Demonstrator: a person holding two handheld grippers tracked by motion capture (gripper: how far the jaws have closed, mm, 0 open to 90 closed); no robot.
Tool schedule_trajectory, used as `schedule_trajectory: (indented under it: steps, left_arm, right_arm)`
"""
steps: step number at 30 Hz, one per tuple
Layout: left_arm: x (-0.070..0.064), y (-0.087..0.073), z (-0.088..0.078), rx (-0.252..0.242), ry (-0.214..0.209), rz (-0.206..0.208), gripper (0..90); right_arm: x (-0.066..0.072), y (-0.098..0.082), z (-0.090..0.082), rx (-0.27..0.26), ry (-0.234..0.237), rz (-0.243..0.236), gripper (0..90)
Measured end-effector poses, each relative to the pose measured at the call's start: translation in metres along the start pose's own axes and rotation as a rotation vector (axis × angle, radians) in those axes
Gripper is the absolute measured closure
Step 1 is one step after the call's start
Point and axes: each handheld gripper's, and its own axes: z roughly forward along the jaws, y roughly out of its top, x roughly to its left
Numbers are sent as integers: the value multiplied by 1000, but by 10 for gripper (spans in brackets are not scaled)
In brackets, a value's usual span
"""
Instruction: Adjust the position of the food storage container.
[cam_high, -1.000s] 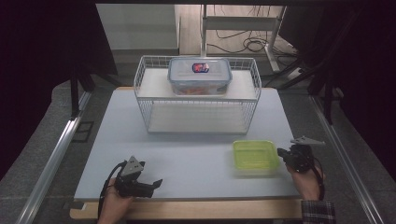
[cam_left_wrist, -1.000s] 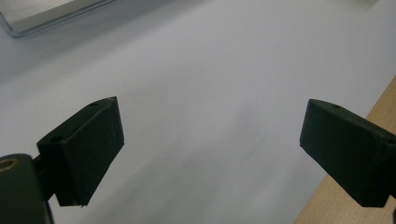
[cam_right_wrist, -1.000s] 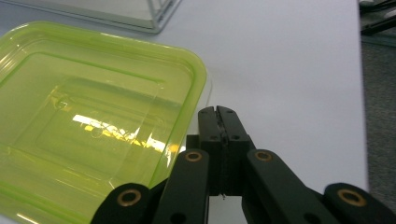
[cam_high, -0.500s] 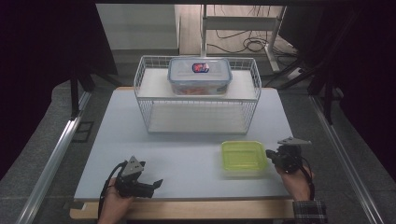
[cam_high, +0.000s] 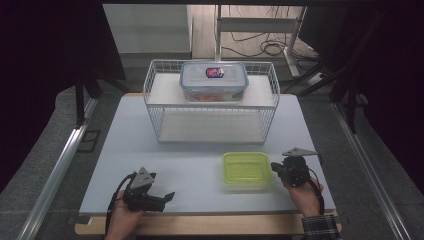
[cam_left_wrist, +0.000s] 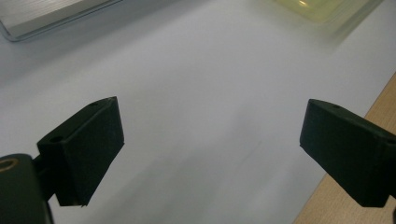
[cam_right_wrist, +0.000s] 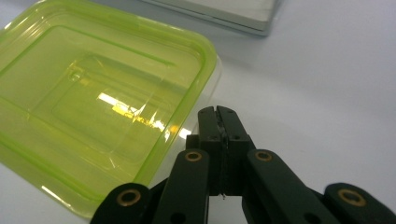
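The right gripper (cam_right_wrist: 219, 112) had its jaws clenched tight together with nothing between them, their tips set against the near right edge of the green-lidded container (cam_right_wrist: 100, 107). I took the closed jaws for a blunt pusher: a hand meaning to lift the box would have needed them apart, so a sideways nudge across the desk (cam_high: 200, 150) seemed the purpose. Whether the tips were really touching the lid's rim or just beside it, I could not quite tell from where the camera sat. From above, the right gripper (cam_high: 280, 170) lay low at the container's (cam_high: 246, 168) right side, the hand behind it near the desk's front edge.

The left gripper (cam_left_wrist: 210, 135) had its jaws released and standing wide, with only bare desk between them; it rested at the front left corner (cam_high: 165, 197), well apart from the container, as if waiting its turn.

The container sat on the desk toward the front right, just in front of the white wire rack (cam_high: 212, 107). On the rack's upper shelf stood a clear lidded box (cam_high: 214, 82) with something red inside, which suggested to me that the green one was bound for the rack too.
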Motion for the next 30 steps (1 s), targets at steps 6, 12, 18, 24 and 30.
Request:
schedule_trajectory:
  steps: [6, 12, 18, 24, 30]
  left_arm:
    - [-1, 0, 0, -1, 0, 4, 63]
    - [-1, 0, 1, 1, -1, 1, 63]
    - [0, 1, 0, -3, 2, -2, 62]
    - [0, 1, 0, -5, 8, -4, 62]
    - [3, 1, -3, -20, 18, -31, 57]
  right_arm:
    - [16, 5, 8, 0, 25, -24, 893]
    - [28, 9, 14, 1, 47, -48, 892]
    - [37, 10, 18, 0, 57, -66, 886]
    - [48, 13, 24, -2, 87, -73, 886]
    - [64, 16, 29, -4, 117, -96, 886]
